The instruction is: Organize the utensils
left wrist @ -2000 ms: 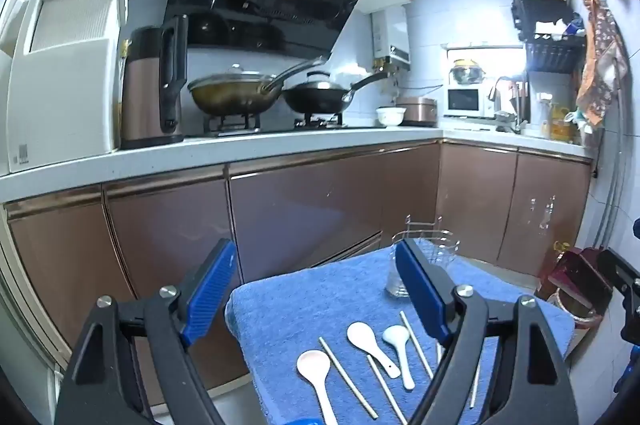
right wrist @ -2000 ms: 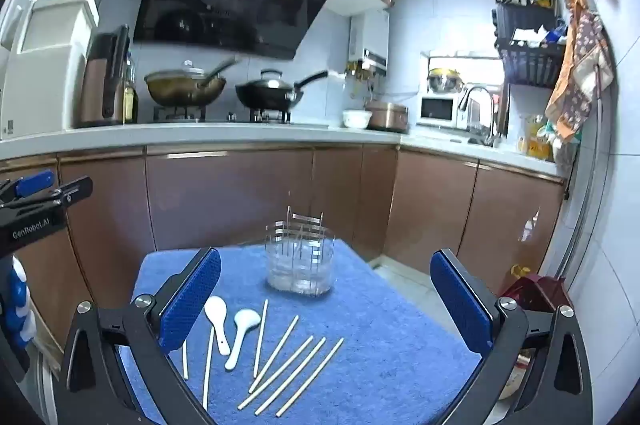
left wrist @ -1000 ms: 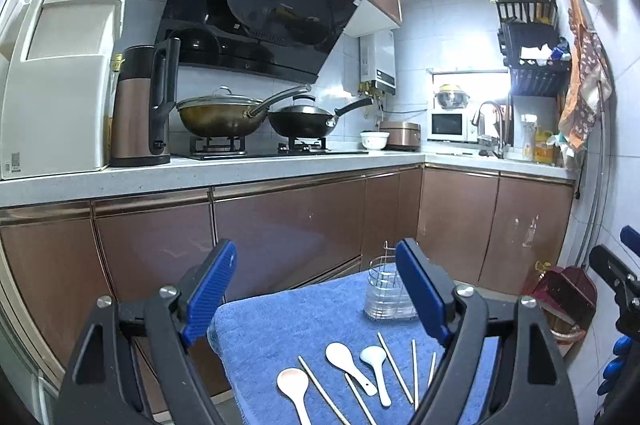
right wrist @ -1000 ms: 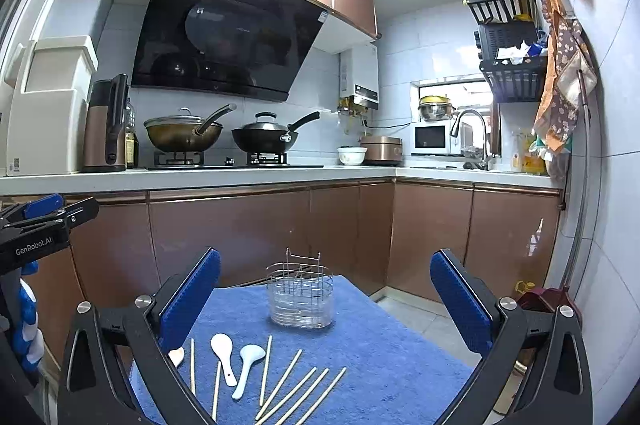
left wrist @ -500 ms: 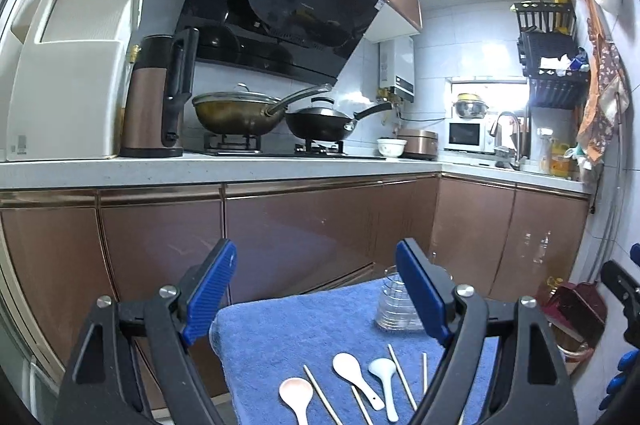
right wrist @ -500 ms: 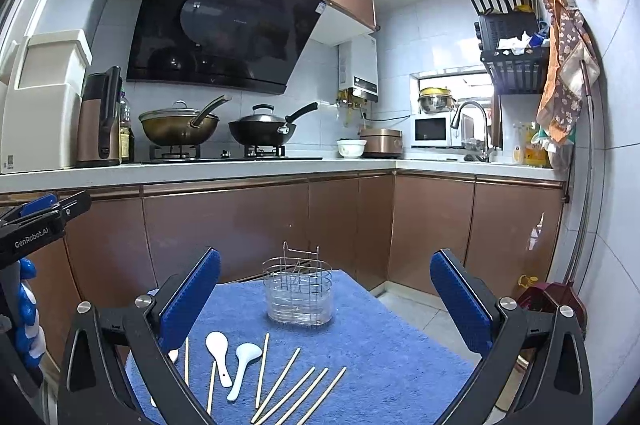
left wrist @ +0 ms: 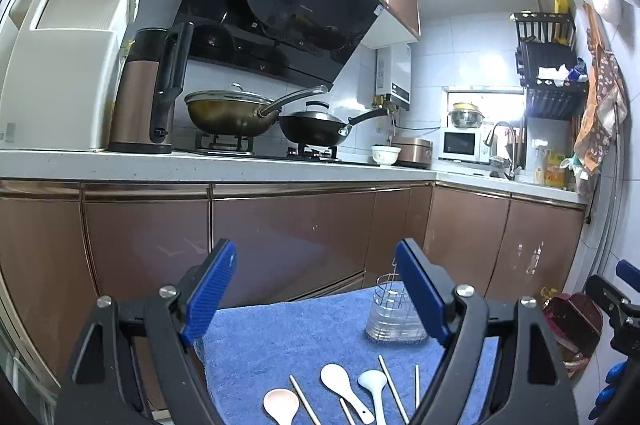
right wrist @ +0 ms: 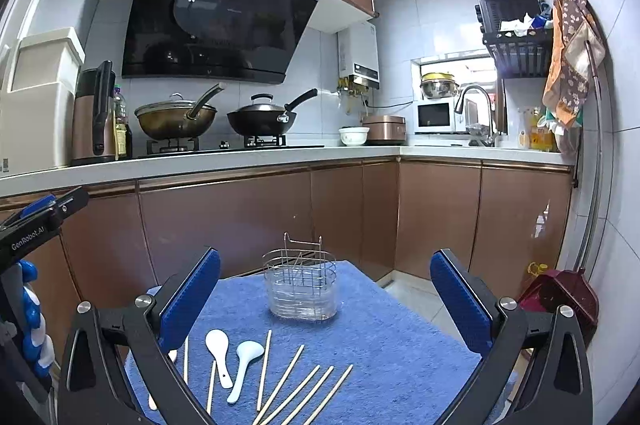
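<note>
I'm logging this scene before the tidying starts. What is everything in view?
Towel: one, blue, covering the small table.
Utensil holder: one, wire with clear base, empty, far end of towel.
Spoons: three, white, near left of towel.
Chopsticks: about eight, pale, loose beside the spoons.
Woks: two, on the stove.
Kettle: one, copper and black, on the counter.
Left gripper: blue pads, open.
Right gripper: blue pads, open.

One legible marking: "GenRobot.AI", white lettering on the black body of the left gripper [right wrist: 40, 221], at the scene's left edge.
</note>
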Demonstrator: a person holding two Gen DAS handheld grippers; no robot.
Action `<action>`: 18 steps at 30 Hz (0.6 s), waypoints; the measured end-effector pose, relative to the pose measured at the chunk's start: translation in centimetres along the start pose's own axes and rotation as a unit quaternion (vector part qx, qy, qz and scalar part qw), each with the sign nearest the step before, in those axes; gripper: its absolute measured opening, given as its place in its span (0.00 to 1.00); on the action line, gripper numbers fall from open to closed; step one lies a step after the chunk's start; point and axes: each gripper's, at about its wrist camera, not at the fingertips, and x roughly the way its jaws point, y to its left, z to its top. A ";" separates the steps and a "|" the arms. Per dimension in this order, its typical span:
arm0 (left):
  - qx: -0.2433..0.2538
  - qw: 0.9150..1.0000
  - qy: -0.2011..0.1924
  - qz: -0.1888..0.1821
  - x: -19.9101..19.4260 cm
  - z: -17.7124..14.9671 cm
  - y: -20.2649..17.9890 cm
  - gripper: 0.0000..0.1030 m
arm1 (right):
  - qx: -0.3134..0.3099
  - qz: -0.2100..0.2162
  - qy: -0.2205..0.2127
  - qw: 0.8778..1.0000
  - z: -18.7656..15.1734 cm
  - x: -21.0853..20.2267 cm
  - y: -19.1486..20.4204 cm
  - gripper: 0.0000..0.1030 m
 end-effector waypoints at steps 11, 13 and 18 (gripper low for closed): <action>-0.001 1.000 0.014 0.010 1.7 -0.5 -0.5 0.79 | 0.007 -0.009 0.010 1.000 -0.2 1.9 -0.7 1.00; -0.002 1.000 0.014 0.013 1.9 -0.7 -0.5 0.79 | 0.005 -0.008 0.012 1.000 -0.3 2.3 -0.6 1.00; -0.007 0.999 0.027 0.019 3.0 -1.1 -0.3 0.79 | 0.003 -0.008 0.020 1.000 -0.6 3.2 -0.7 1.00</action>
